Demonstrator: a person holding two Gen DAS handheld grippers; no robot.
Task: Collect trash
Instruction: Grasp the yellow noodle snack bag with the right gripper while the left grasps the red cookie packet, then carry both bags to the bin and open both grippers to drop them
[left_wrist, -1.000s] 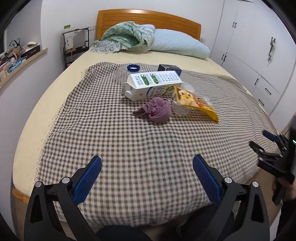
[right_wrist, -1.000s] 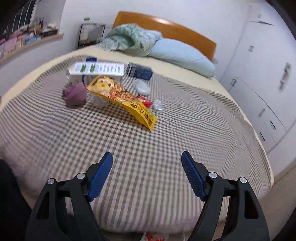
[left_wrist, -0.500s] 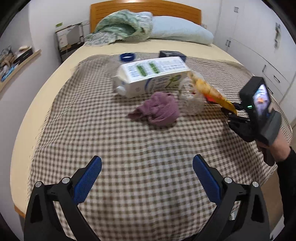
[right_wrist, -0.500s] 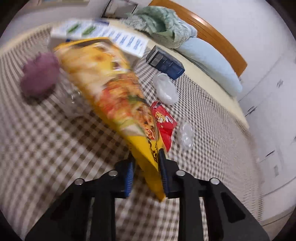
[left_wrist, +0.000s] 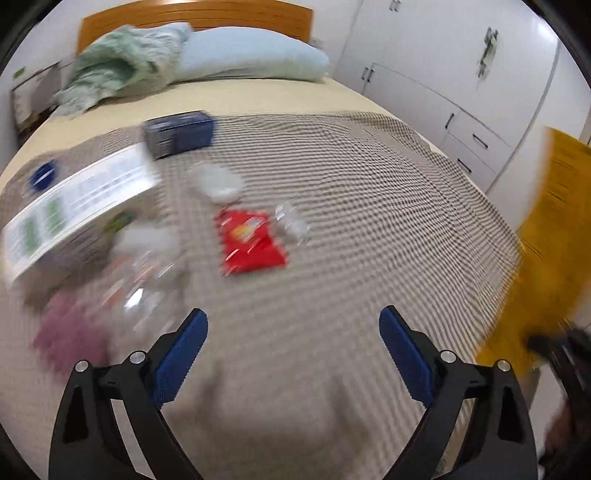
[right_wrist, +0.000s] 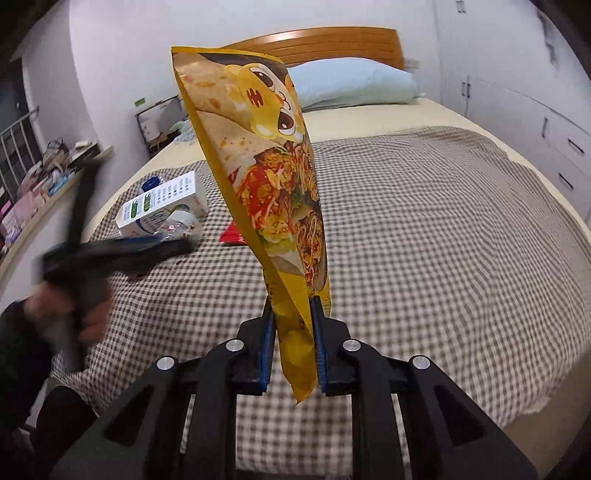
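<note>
- Yellow snack bag: centre of the right wrist view, standing upright above the bed, clear of the checked blanket. In the left wrist view it shows as a yellow blur at the right edge.
- Right gripper: narrow, pads pressed on the bag's lower end; the bottom corner pokes out below the pads.
- Handling, judged: light, thin film, limp and a bit slick. It keeps its shape here, so likely empty or near empty. A pinch on a flat sealed end seems the safest hold; the middle would crumple.
- Left gripper: jaws wide and just beginning to close, nothing between them; it hangs over bare blanket in the lower middle of its view.
- Red wrapper: flat on the blanket, centre of the left view. Judged light and thin; take an edge.
- Clear plastic bits, just right of the red wrapper; another pale one above. Blurred, likely crushable.
- Clear bottle, left of frame, lying beside the milk carton; contents cannot be told.
- Carton lies on its side; full or empty not visible.
- Dark blue box, upper left, shut; contents hidden.
- No bin or trash bag in either view.
</note>
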